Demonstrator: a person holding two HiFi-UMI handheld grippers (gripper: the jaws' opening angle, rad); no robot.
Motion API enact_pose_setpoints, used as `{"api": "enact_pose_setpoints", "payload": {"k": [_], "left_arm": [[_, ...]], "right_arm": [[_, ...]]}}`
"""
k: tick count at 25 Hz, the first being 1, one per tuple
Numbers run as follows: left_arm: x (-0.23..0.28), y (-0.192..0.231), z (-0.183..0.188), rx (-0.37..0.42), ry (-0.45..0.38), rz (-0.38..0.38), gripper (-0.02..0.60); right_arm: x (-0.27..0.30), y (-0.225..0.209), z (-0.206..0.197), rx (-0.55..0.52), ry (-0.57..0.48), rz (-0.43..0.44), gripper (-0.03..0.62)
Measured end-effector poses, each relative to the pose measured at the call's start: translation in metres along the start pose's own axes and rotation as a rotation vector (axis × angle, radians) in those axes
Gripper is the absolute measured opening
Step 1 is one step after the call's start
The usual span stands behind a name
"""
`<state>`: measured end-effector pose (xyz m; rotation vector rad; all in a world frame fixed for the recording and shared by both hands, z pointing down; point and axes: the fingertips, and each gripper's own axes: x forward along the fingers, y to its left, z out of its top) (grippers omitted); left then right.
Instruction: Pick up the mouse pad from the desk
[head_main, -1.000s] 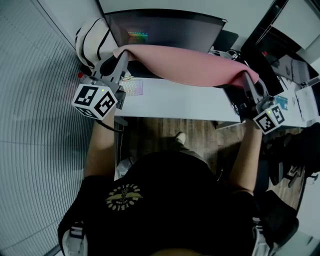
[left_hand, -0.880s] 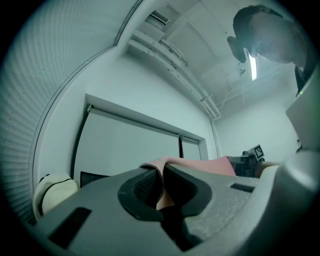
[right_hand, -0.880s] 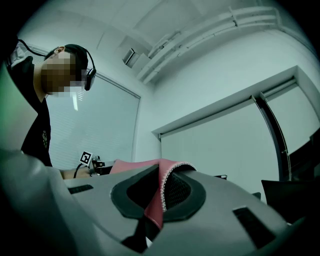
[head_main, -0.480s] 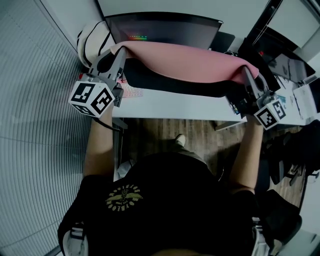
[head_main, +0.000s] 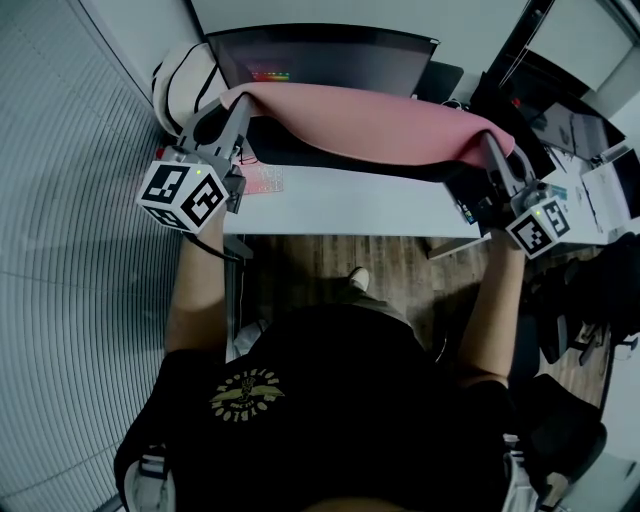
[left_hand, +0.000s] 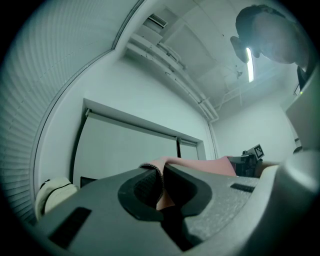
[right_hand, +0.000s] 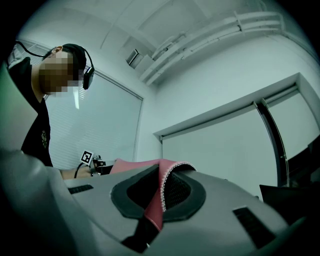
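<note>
Jaws of left gripper and right gripper clamp mouse pad.

No legible text or numbers; shirt emblem too small.

The head view looks steeply down from above onto the white surface. Each gripper view sits close behind its own fingers, tilted slightly upward. All three views share the long pink fabric mouse pad.
</note>
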<state>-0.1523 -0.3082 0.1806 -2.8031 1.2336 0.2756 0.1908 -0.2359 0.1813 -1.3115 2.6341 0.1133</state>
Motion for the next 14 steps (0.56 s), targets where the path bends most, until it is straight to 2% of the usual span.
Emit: {"api": "enact_pose_setpoints", "payload": {"k": [14], "left_arm": [[0.0027, 0.008, -0.0052, -0.013, 0.003, -0.002, 0.023]], "right_arm": [[0.0043, -0.0001, -0.002, 0.008, 0.016, -0.002, 0.017]]}}
